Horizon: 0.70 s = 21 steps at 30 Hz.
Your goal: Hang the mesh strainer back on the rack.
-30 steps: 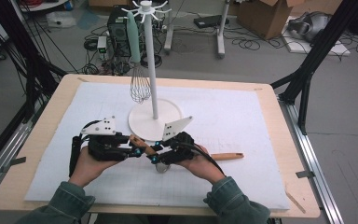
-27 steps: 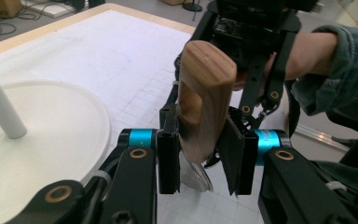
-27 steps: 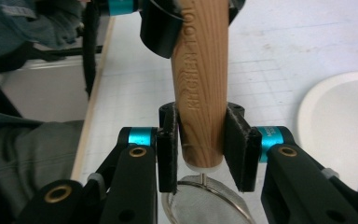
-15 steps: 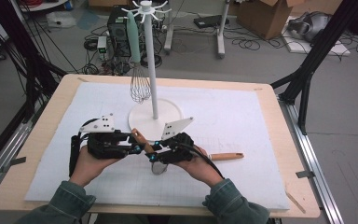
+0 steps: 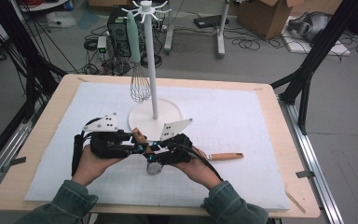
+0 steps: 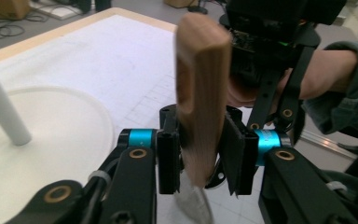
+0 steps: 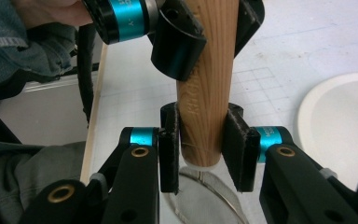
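A small strainer with a wooden handle (image 5: 139, 136) and a round metal mesh head (image 5: 154, 168) is held just above the white mat, handle tilted up and to the left. My left gripper (image 5: 137, 148) is shut on the handle's upper part (image 6: 200, 93). My right gripper (image 5: 152, 153) is shut on the handle's lower end (image 7: 205, 116), just above the mesh head (image 7: 205, 200). In the right gripper view the left gripper (image 7: 200, 28) clamps the same handle higher up. The two grippers face each other, nearly touching.
A white stand (image 5: 155, 116) with a tall pole and hooks rises just behind the grippers. A whisk (image 5: 139, 84) with a pale green handle hangs from it. Another wooden-handled utensil (image 5: 226, 156) lies on the mat (image 5: 261, 121) behind the right hand.
Both hands have stayed almost in place on the strainer. The handle's free end has risen slightly.
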Each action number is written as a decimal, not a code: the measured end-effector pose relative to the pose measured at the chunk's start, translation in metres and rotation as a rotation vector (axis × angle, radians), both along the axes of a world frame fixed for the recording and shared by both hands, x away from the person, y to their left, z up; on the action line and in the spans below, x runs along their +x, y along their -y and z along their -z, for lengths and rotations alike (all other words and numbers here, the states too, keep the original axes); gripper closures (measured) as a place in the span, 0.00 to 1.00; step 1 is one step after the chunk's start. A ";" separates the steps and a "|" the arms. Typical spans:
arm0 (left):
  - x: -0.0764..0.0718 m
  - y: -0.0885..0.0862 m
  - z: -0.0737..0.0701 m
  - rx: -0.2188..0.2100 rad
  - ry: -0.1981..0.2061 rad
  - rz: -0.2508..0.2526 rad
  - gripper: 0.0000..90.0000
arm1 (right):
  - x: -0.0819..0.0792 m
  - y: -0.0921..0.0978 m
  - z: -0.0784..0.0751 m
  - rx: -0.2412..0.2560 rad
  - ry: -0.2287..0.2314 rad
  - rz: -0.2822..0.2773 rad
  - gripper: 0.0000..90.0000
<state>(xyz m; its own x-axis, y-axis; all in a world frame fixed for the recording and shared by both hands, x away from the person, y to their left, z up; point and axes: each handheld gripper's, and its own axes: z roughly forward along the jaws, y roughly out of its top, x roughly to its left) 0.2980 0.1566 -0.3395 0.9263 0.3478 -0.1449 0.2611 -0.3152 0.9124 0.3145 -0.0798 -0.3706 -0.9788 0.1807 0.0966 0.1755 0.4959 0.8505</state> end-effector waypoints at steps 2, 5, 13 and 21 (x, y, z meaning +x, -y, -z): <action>-0.001 0.001 -0.001 0.010 0.010 0.016 0.79 | 0.001 0.001 0.000 0.006 -0.013 -0.017 0.76; -0.003 0.002 -0.002 0.013 0.016 0.049 0.79 | 0.003 0.002 0.000 0.018 -0.020 -0.045 0.72; -0.004 0.003 -0.002 0.006 0.014 0.109 0.79 | 0.003 0.004 -0.005 0.043 -0.042 -0.118 0.71; -0.003 0.003 -0.002 0.009 0.019 0.088 0.78 | 0.000 0.002 -0.005 0.037 -0.038 -0.108 0.78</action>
<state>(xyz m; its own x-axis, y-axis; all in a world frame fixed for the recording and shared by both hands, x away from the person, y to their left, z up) 0.2945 0.1540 -0.3376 0.9560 0.2658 -0.1239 0.2142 -0.3442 0.9142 0.3149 -0.0823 -0.3657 -0.9879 0.0703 0.1384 0.1552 0.4818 0.8625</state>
